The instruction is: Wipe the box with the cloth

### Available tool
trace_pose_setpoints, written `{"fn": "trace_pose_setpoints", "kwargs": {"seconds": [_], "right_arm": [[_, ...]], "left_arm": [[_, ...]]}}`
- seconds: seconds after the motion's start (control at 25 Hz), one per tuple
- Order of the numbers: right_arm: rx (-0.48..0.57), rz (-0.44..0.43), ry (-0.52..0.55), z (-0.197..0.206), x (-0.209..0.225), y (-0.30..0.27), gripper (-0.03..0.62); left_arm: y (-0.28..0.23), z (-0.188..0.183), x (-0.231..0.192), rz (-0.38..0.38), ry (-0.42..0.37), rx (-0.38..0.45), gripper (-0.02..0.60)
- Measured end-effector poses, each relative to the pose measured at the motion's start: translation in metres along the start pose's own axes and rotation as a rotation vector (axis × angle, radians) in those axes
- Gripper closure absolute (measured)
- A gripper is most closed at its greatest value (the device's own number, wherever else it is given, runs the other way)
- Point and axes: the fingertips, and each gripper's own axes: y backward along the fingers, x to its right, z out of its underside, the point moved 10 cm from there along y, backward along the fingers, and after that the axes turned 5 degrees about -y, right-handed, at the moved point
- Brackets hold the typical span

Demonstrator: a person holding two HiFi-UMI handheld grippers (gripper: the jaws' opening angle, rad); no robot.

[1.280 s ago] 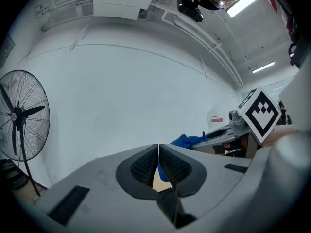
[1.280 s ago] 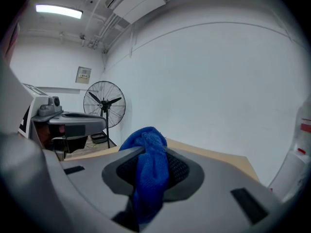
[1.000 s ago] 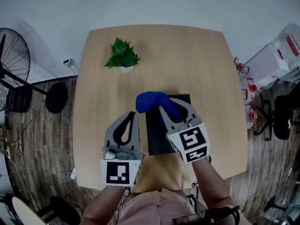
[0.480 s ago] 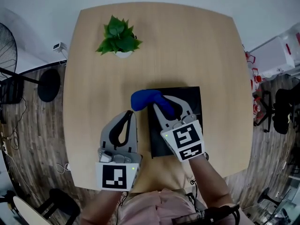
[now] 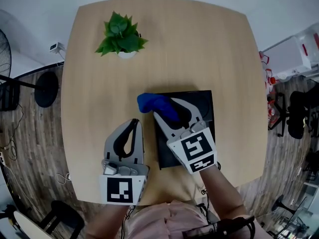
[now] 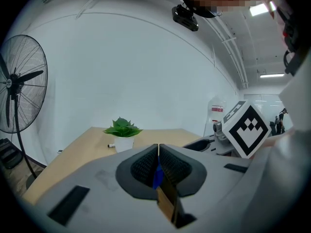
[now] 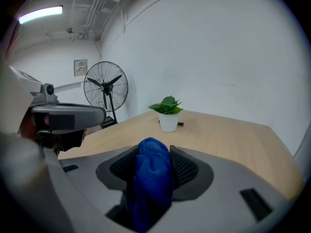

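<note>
A black box (image 5: 202,108) lies flat on the wooden table (image 5: 164,49), near its front edge. My right gripper (image 5: 168,111) is shut on a bunched blue cloth (image 5: 155,104) and holds it over the box's far left corner, with part of the cloth reaching past the left edge. In the right gripper view the cloth (image 7: 153,178) fills the gap between the pads of the right gripper (image 7: 154,152). My left gripper (image 5: 133,125) rests on the table just left of the box, shut with nothing in it. The left gripper view shows the left gripper (image 6: 159,147) with its pads pressed together.
A small potted plant (image 5: 119,34) stands at the table's far left; the plant (image 7: 168,113) is also ahead in the right gripper view. A standing fan (image 6: 22,93) is off the table's left side. White containers (image 5: 294,54) and a dark chair (image 5: 296,116) are to the right.
My right gripper has drawn the cloth a little toward me along the box's left edge. The head view has shifted. The left gripper stays beside the box.
</note>
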Motion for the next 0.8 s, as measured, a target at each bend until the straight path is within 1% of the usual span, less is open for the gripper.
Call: {"fn": "trace_pose_setpoints", "kwargs": {"seconds": [0.04, 0.16, 0.2, 0.28, 0.36, 0.4, 0.52, 0.68, 0.8], "right_arm": [[-0.010, 0.014, 0.019, 0.001, -0.001, -0.001, 0.398], [-0.046, 0.072, 0.102, 0.005, -0.005, -0.008, 0.478], [-0.056, 0.082, 0.130, 0.007, -0.007, -0.010, 0.491], [-0.078, 0.087, 0.179, 0.009, -0.010, -0.015, 0.504], [-0.099, 0.088, 0.206, 0.009, -0.011, -0.019, 0.516], [-0.106, 0.089, 0.208, 0.009, -0.010, -0.020, 0.519], [-0.121, 0.109, 0.197, 0.008, -0.004, -0.016, 0.523], [-0.134, 0.134, 0.172, 0.008, 0.010, -0.010, 0.525], [-0.136, 0.137, 0.163, 0.009, 0.014, -0.008, 0.525]], "left_arm": [[0.000, 0.000, 0.000, 0.001, 0.001, -0.002, 0.566], [0.001, 0.000, -0.002, -0.001, -0.014, 0.024, 0.566], [0.001, 0.000, -0.003, 0.000, -0.025, 0.036, 0.566], [0.001, 0.002, -0.004, 0.006, -0.032, 0.023, 0.566], [0.001, 0.003, -0.002, 0.011, -0.016, 0.007, 0.566], [0.001, 0.003, 0.000, 0.015, -0.016, 0.007, 0.566], [0.000, 0.001, 0.004, 0.031, -0.050, 0.025, 0.566], [-0.001, -0.002, 0.008, 0.038, -0.041, 0.017, 0.566], [-0.002, -0.003, 0.011, 0.043, -0.054, 0.019, 0.566]]}}
